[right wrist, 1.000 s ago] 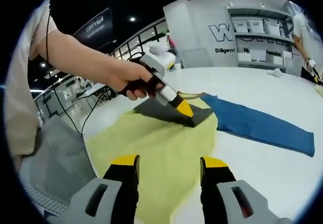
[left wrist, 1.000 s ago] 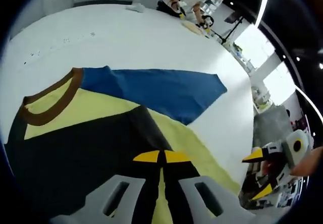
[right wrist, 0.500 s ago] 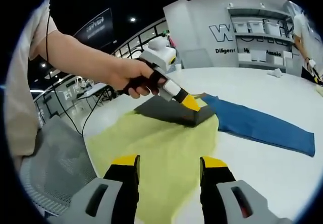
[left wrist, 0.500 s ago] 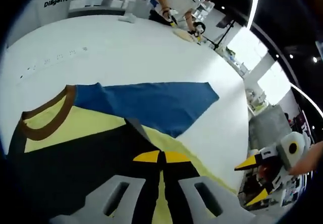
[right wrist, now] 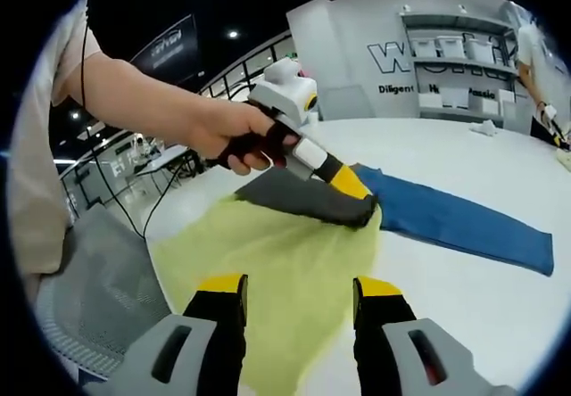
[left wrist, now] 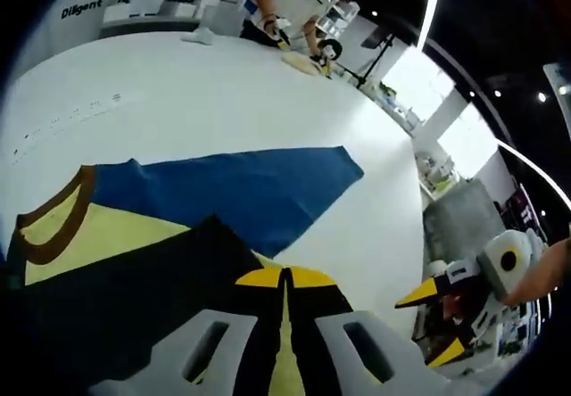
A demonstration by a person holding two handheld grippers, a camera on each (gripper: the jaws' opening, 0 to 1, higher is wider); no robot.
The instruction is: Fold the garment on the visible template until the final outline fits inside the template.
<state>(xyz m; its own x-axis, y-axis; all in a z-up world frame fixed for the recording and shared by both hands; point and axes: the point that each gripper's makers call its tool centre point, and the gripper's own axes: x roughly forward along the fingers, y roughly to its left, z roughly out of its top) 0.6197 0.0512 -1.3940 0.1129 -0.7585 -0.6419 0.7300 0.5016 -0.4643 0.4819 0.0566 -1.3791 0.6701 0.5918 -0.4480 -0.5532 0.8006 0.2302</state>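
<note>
In the right gripper view, the left gripper [right wrist: 355, 191] was clenched on the garment's [right wrist: 294, 262] dark flap at 12 o'clock, the yellow body spreading toward 6 on the white table [right wrist: 464, 298]. The right gripper [right wrist: 299, 293] hovered with its jaws parted above the garment.

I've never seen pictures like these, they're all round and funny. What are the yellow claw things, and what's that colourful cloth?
A person holds two grabbing tools, one per hand, each carrying a camera that looks out along its claws. The left gripper is pinched shut on a dark flap of the shirt, which lies on a big white table. The shirt is yellow, with a brown collar and a blue sleeve. The other picture comes from the right gripper, open and holding nothing. There you see the person's hand lifting that flap to fold it.
</note>
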